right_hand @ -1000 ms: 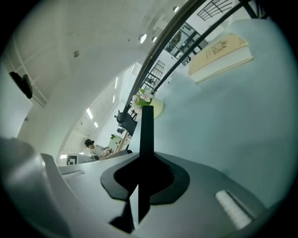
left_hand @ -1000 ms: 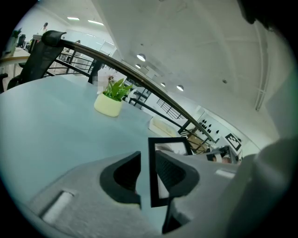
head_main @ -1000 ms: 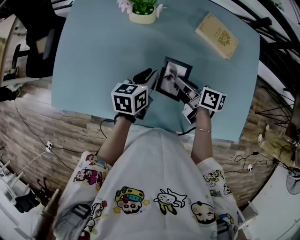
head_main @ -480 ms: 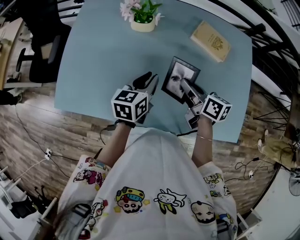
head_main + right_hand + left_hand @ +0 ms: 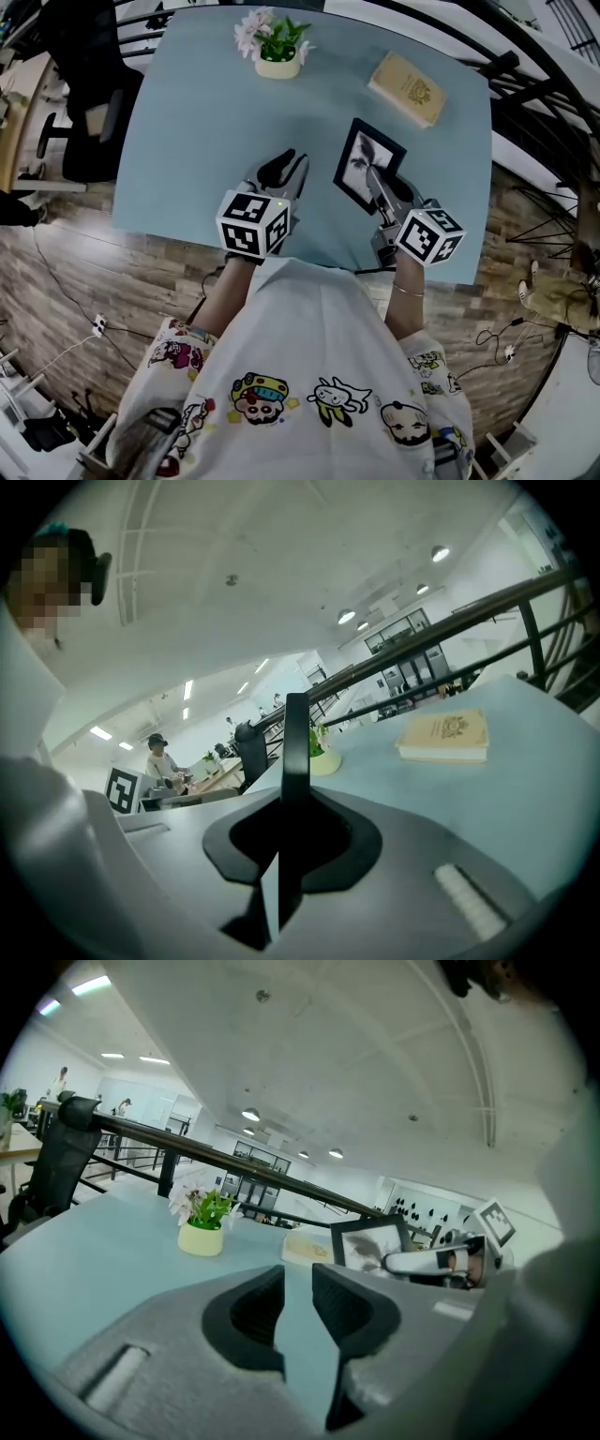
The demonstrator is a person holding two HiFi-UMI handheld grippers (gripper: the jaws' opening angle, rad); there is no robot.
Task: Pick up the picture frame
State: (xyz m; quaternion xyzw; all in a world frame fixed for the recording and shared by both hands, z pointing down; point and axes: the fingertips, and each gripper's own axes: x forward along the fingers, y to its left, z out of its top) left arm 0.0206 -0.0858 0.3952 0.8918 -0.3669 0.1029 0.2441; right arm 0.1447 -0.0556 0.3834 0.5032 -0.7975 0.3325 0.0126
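Note:
The black picture frame (image 5: pixel 368 164) with a grey print hangs above the light blue table (image 5: pixel 197 141), tilted on edge. My right gripper (image 5: pixel 379 186) is shut on its near edge; in the right gripper view the frame (image 5: pixel 295 752) stands edge-on between the pads of this gripper (image 5: pixel 281 855). My left gripper (image 5: pixel 281 171) hovers to the frame's left, apart from it. Its jaws (image 5: pixel 298 1302) are closing a little, with only bare table showing through the gap. From the left gripper view the frame (image 5: pixel 368 1244) and the right gripper (image 5: pixel 417 1262) show at right.
A potted plant with pale flowers (image 5: pixel 276 49) stands at the table's far edge. A tan book (image 5: pixel 406 89) lies at the far right. A black chair (image 5: pixel 86 103) is left of the table, and dark railings (image 5: pixel 539 103) run along the right.
Both grippers have risen. The frame has come up off the table in the right gripper and rolled towards standing on edge. The left gripper stays apart from it.

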